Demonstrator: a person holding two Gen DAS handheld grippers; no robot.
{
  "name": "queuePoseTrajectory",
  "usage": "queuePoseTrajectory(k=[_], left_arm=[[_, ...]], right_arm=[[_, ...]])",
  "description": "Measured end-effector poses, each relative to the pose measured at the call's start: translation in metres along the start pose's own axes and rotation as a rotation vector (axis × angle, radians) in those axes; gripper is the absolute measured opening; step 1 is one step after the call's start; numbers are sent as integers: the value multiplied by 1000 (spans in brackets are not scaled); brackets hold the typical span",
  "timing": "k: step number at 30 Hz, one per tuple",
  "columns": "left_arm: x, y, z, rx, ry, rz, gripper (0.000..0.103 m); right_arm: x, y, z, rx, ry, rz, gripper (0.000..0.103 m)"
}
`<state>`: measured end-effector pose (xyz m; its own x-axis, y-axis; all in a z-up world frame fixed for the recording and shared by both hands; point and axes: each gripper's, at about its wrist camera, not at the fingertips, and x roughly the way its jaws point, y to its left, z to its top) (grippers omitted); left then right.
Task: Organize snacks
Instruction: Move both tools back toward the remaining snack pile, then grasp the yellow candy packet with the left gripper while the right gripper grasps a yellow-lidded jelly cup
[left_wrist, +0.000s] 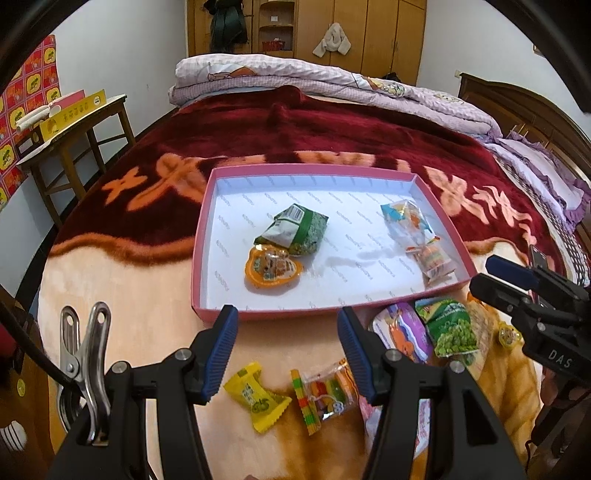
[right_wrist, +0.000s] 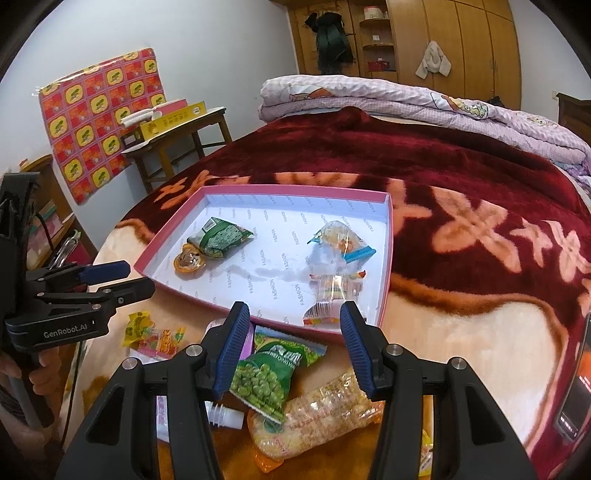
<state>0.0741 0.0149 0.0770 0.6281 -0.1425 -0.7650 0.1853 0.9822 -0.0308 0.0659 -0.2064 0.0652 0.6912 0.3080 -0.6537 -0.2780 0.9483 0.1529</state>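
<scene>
Pink shallow cardboard tray (left_wrist: 439, 212) holds four snacks; rest lie loose before it. Both grippers, left (left_wrist: 288, 350) & right (right_wrist: 295, 347), open, empty. Next: drop right squarely over green pea packet (right_wrist: 267, 376), pinch mid-bag.

Bed (left_wrist: 147, 288) under my jaws, spread with a plush red-and-cream blanket (left_wrist: 332, 140). On it lie a pink tray (left_wrist: 207, 221), a folded lilac quilt (left_wrist: 295, 79) at the far end, and loose snacks near me: yellow packet (left_wrist: 255, 398), green pea bag (right_wrist: 266, 376), clear candy pack (left_wrist: 328, 395).
</scene>
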Motion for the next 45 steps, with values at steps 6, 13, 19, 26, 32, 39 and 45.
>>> queuePoseTrajectory(k=[6,13,19,26,32,39,45], left_arm=[[-5,0,-9,0,9,6,59],[-9,5,-17,-19,19,13,59],[-13,9,-25,-27,28,21,59],[-15,16,-34,-44,43,31,59],[-17,24,-43,-61,53,46,59],[-8,26,-49,-68,73,48,59],[6,29,-51,-89,92,55,59]], right_arm=[[-4,1,-8,7,11,3,52],[-9,-1,-16,14,20,4,52],[-13,-3,-23,12,31,-1,52],[-16,-6,-34,14,53,-6,52],[-18,-5,-40,6,70,1,52],[-22,-2,-45,-12,76,4,52],[-23,-1,-47,-16,78,5,52]])
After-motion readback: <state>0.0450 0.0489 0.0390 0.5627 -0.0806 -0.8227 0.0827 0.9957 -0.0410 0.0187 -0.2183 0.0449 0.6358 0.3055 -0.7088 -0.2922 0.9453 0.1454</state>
